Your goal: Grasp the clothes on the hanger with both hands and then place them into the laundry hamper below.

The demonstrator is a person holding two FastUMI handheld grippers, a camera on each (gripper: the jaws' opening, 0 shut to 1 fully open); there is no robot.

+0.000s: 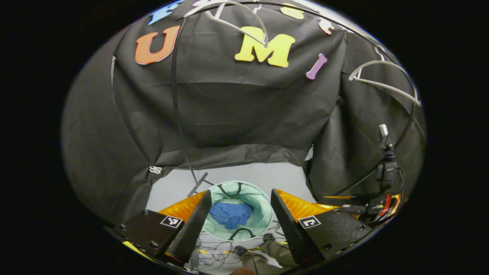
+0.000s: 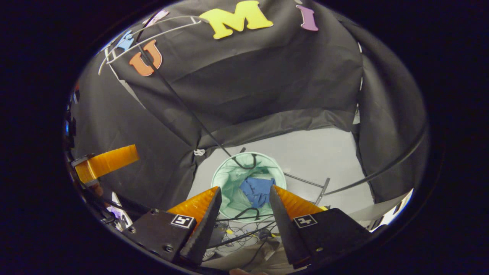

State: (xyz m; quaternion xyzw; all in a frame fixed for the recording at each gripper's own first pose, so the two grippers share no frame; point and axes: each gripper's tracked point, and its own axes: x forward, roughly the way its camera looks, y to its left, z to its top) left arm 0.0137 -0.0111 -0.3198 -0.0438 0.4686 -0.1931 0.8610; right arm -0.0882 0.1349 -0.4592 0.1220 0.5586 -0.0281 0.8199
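left gripper [image 1: 240, 214] released, empty | right gripper [image 2: 244, 208] released, empty | blue clothes [image 1: 231, 214] in hamper [image 1: 263, 206] below both

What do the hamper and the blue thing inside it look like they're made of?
The hamper looks like thin, pale green fabric, matte: its wall creases and sags, with dark loop handles at the rim. The blue clothes look like soft cloth, crumpled in folds; the exact fibre can't be told.

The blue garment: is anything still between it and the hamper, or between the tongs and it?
Nothing visible. The blue garment already lies inside the green hamper on the floor. Both tongs, left and right, are open above it, holding nothing.
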